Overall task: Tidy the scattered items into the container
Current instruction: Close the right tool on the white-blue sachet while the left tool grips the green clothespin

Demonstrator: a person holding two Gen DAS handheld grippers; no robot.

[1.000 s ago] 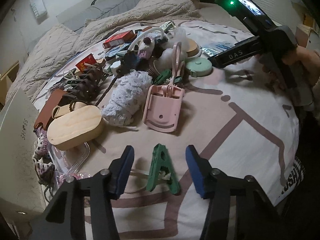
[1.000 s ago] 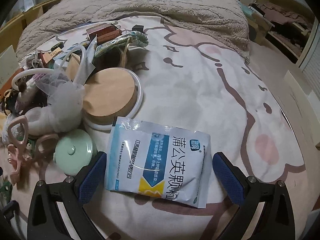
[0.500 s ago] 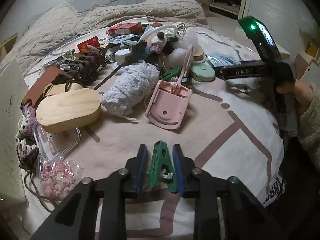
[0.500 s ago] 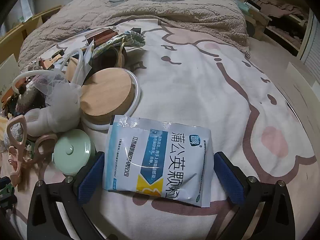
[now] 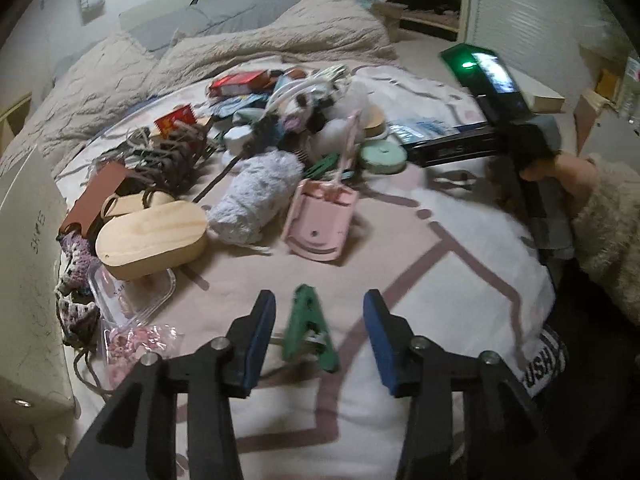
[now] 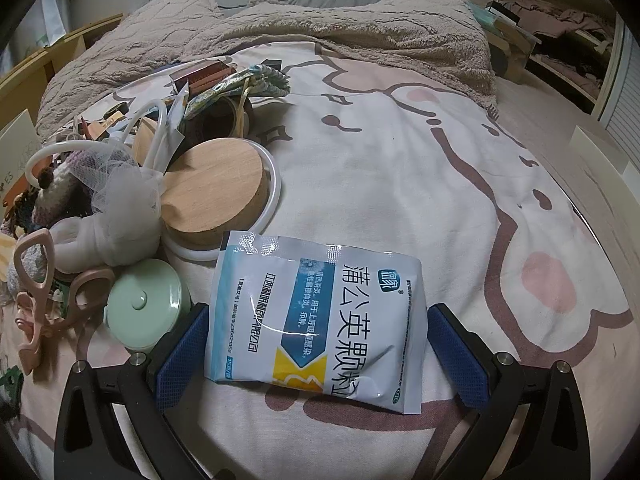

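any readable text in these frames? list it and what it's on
"蒲公英颗粒": large characters on the white and blue sachet between the right gripper's pads.
"OTC": small oval mark at the sachet's near corner.
"USH": partial letters on dark fabric at the bed edge.
Handwriting on the white box at left: too faint to read.
Sachet's small print, red packets' print: too small or blurred.
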